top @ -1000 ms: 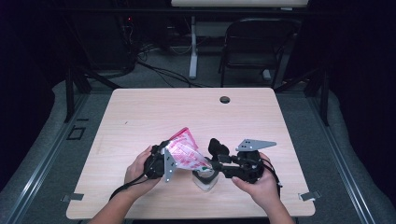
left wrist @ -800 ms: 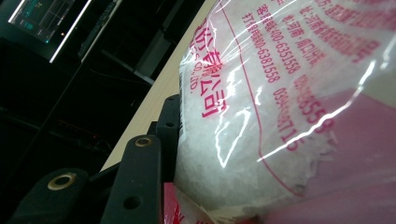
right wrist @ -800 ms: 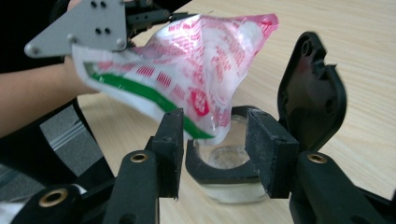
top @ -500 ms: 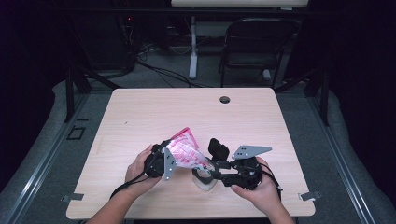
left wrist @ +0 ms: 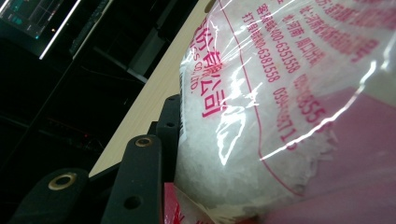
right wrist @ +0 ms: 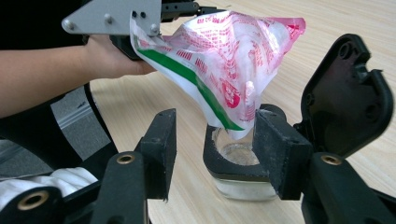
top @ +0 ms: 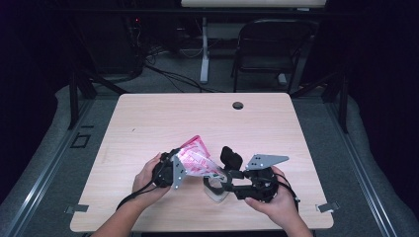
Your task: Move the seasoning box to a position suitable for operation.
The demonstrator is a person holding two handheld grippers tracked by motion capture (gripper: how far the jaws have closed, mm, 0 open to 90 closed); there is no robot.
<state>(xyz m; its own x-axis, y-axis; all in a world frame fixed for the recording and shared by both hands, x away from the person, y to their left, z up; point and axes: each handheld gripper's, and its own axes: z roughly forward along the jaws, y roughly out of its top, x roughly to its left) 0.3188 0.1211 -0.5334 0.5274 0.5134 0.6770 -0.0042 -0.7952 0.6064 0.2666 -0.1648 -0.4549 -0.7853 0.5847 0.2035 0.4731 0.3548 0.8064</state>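
Change: the right tool (top: 223,174) has just been spreading its jaws; they now stand wide, with the jar (right wrist: 240,175) beyond them, apart from both pads.
Left tool (top: 174,170): part closed on the salt bag (top: 196,159), pads pressing the plastic; it holds the bag tilted, its low corner over the jar's mouth.
Jar: clear glass, black collar, hinged black lid (right wrist: 345,98) standing open at the right jaw's side; it sits on the worktop (top: 148,123) just ahead of the right tool.
Room: bare worktop beyond both tools; the near edge lies close behind the hands.
Bag: clear film, red print, green stripe, white grains inside.
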